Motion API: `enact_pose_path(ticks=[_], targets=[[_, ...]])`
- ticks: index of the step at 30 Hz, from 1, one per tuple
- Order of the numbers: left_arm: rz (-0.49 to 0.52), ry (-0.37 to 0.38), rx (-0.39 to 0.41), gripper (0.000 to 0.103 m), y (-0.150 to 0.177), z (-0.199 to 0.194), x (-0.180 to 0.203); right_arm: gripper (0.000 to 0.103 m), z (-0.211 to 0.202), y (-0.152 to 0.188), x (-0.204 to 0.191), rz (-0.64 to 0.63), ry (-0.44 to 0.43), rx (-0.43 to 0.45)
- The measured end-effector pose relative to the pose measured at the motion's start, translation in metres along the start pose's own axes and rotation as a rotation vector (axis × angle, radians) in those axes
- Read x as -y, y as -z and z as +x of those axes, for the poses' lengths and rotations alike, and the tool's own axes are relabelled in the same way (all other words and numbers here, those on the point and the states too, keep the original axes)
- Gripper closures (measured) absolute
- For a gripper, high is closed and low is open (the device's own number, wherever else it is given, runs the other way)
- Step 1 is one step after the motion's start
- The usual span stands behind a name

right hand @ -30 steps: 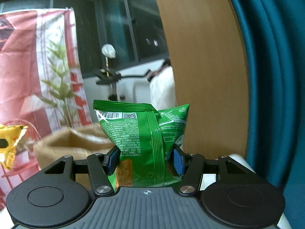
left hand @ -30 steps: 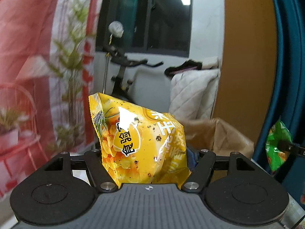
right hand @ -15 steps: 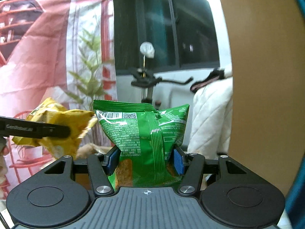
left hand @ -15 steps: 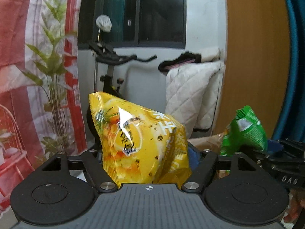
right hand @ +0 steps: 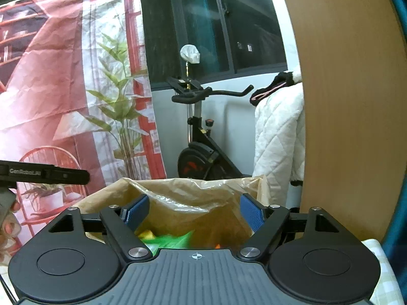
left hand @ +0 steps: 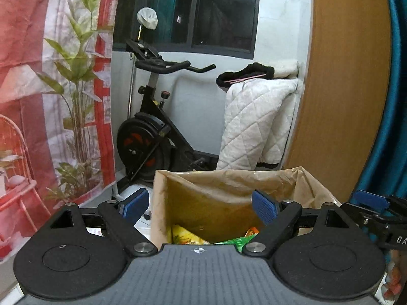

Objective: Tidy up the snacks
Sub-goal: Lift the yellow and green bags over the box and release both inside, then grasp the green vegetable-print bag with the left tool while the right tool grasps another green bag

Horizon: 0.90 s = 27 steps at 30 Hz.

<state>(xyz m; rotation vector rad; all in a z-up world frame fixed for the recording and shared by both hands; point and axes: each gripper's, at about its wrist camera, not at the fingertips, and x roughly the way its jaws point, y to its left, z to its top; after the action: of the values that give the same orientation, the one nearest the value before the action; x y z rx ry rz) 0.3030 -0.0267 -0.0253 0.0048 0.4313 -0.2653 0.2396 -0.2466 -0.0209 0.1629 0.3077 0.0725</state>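
An open brown paper bag [left hand: 229,185] stands right below both grippers; it also shows in the right wrist view [right hand: 193,190]. A yellow snack packet [left hand: 187,236] and a green snack packet [left hand: 234,241] lie inside it. In the right wrist view the green packet [right hand: 170,240] is blurred inside the bag beside a bit of yellow packet [right hand: 146,233]. My left gripper [left hand: 199,207] is open and empty above the bag mouth. My right gripper [right hand: 194,212] is open and empty above the bag too.
A black exercise bike [left hand: 152,137] stands behind the bag. A white quilted blanket [left hand: 257,122] hangs to its right. A wooden panel [left hand: 343,89] and teal curtain [left hand: 396,101] stand on the right, a red printed backdrop [left hand: 45,101] on the left.
Both grippers have opened. The yellow packet has dropped from the left gripper and the green packet from the right gripper into the paper bag.
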Motion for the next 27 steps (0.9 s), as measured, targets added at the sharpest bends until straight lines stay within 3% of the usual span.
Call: enact_pose_path(ticks=[8,13,19,27], targets=[[-0.013,-0.012,0.021,0.014,0.02,-0.06,-0.011,0.035,-0.049,0.014,0.017,-0.022,0.002,-0.009],[-0.024,-0.051,0.021,0.015,0.048,-0.081,-0.02,0.047,-0.068,0.04,0.035,-0.012,0.032,-0.047],[-0.083,-0.042,-0.02,0.018,0.08,-0.084,-0.024,0.062,-0.072,0.088,0.052,0.037,0.067,-0.128],[-0.117,-0.015,-0.115,0.02,0.116,-0.063,-0.016,0.07,-0.064,0.15,0.058,0.043,0.092,-0.265]])
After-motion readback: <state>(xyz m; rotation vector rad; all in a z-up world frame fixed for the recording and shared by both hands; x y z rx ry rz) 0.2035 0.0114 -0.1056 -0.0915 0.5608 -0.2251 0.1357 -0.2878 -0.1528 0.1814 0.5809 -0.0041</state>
